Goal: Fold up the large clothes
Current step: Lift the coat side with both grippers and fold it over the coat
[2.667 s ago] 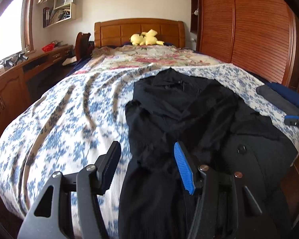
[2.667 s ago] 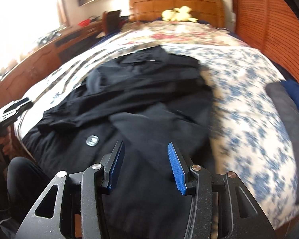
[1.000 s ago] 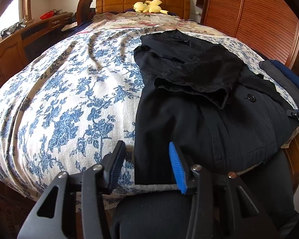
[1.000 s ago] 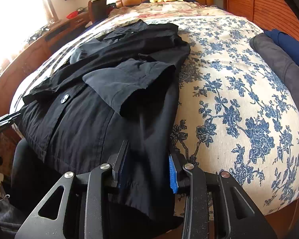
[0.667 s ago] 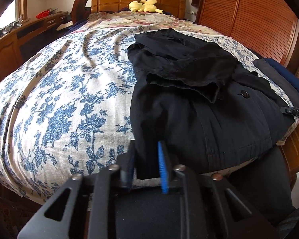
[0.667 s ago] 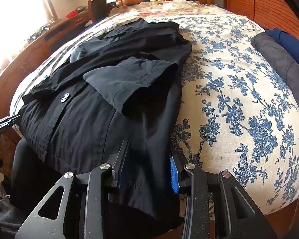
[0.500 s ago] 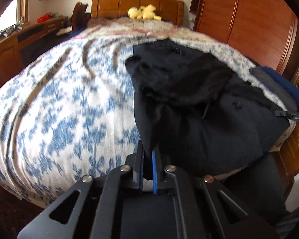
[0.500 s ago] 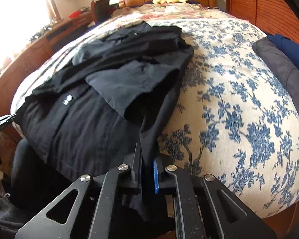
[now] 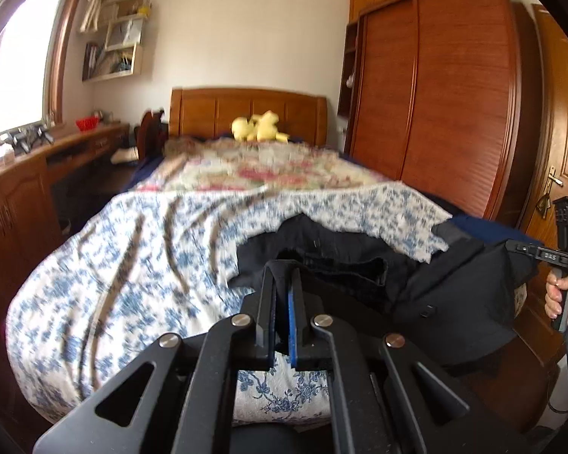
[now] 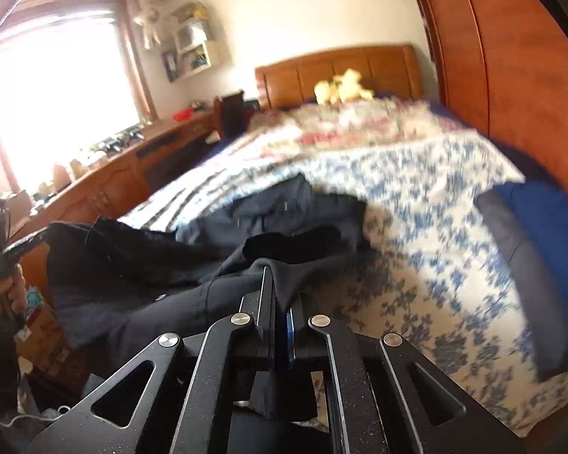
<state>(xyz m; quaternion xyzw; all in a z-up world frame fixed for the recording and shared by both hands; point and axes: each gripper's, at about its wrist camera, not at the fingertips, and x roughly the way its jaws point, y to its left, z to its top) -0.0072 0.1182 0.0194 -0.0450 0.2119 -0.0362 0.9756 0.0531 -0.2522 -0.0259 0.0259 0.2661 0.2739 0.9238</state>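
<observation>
Both tools, left tool (image 9: 280, 314) and right tool (image 10: 280, 321), now clamped on black coat (image 9: 454, 302) hem, lifted off bed (image 9: 132, 265) foot edge since open approach; fold toward headboard likely underway.

A large black coat (image 9: 454, 302) lies at the foot edge of the bed (image 9: 125, 265), on the blue-flowered bedspread. Its hem is lifted off the bedspread at two corners and hangs stretched between them, one corner toward the window side, the other toward the wardrobe side. The cloth sags in the middle and bunches in dark folds further up the bed, where a sleeve lies folded across the body. A small round button (image 10: 159, 297) shows on the front panel. The collar end rests crumpled toward the middle of the bed.
</observation>
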